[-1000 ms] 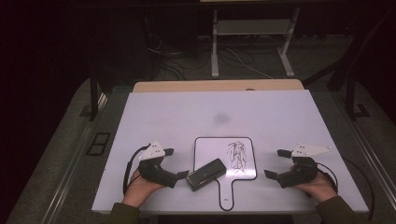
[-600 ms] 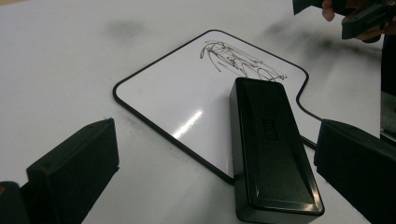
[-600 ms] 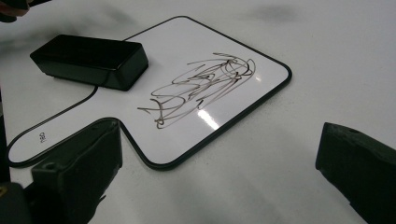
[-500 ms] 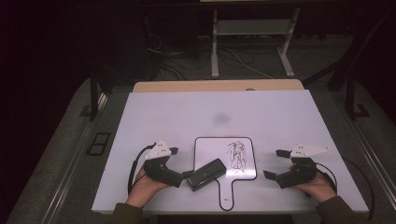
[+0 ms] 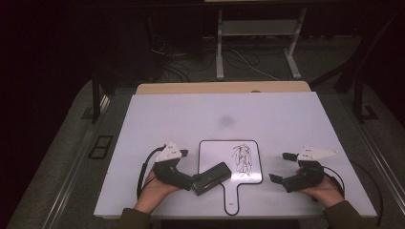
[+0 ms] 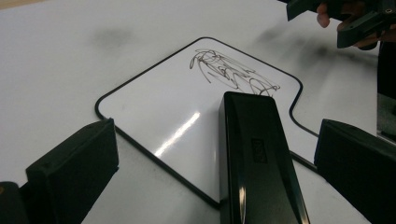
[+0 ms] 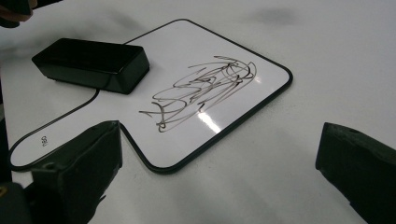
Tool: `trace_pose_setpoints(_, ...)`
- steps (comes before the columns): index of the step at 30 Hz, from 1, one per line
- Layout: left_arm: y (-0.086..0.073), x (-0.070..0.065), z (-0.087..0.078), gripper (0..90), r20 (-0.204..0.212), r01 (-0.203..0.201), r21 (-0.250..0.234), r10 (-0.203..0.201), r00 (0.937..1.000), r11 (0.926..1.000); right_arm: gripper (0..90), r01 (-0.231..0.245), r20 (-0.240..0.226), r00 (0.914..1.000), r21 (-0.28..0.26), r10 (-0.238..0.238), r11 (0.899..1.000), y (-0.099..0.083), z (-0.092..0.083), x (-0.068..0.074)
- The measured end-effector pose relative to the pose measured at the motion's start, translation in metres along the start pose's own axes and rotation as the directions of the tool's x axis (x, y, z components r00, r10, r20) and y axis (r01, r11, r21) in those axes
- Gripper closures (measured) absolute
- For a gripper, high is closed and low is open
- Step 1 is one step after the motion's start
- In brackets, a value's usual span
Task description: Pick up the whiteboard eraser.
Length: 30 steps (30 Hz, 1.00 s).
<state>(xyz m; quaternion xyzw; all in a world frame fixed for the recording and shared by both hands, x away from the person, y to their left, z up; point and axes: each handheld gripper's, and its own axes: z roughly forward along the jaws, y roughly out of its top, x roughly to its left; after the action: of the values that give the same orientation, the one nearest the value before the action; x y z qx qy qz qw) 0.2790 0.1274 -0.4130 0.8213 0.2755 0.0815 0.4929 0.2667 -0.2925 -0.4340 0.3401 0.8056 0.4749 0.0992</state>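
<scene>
A small handled whiteboard [image 5: 217, 155] with a black scribble [image 5: 242, 159] lies on the white table near the front edge. A black eraser [image 5: 210, 177] rests on its lower left corner. My left gripper [image 5: 195, 180] is at the eraser's left end. In the left gripper view the eraser [image 6: 254, 154] lies between the jaws of that open gripper [image 6: 215, 140], with a gap on each side. My right gripper [image 5: 281, 167] stands open just right of the board; in the right gripper view [image 7: 219, 154] it faces the scribble [image 7: 201, 88] and the eraser [image 7: 93, 63].
The white tabletop [image 5: 219, 114] stretches far behind the board, with a faint grey smudge [image 5: 226, 120] at its middle. A wooden strip [image 5: 224, 87] borders its far edge. Beyond it a dark floor holds cables and a desk frame [image 5: 258, 33].
My left gripper has slid right, bringing its jaws on either side of the eraser's end. The right gripper, the board and the eraser have stayed in place.
</scene>
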Motion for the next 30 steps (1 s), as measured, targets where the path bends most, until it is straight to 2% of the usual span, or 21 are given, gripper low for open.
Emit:
trace_pose_setpoints(4,0.003,-0.001,0.005,0.0,0.008,-0.007,0.005,0.007,0.9999,1.0,0.0,-0.007,-0.001,1.0,0.001,0.007,1.0,0.0,0.0,-0.001)
trace_pose_setpoints(7,0.006,0.0,0.011,0.0,0.014,0.006,0.001,-0.006,0.9999,1.0,0.0,-0.005,-0.003,1.0,0.002,0.005,1.0,0.0,0.001,-0.001)
trace_pose_setpoints(18,0.013,-0.005,0.028,0.0,0.029,-0.009,0.013,0.009,0.9995,0.9999,0.0,-0.013,-0.011,0.9999,-0.004,0.013,1.0,0.0,0.001,-0.001)
trace_pose_setpoints(22,0.011,-0.01,0.032,0.0,0.024,-0.033,0.026,0.033,0.9992,0.9991,0.0,-0.005,-0.013,0.9999,0.0,0.005,1.0,0.0,0.002,0.0)
trace_pose_setpoints(30,0.006,-0.018,0.043,0.0,0.049,-0.063,0.075,0.059,0.997,0.9952,0.0,0.004,-0.014,0.9999,0.01,-0.004,1.0,-0.001,0.004,0.001)
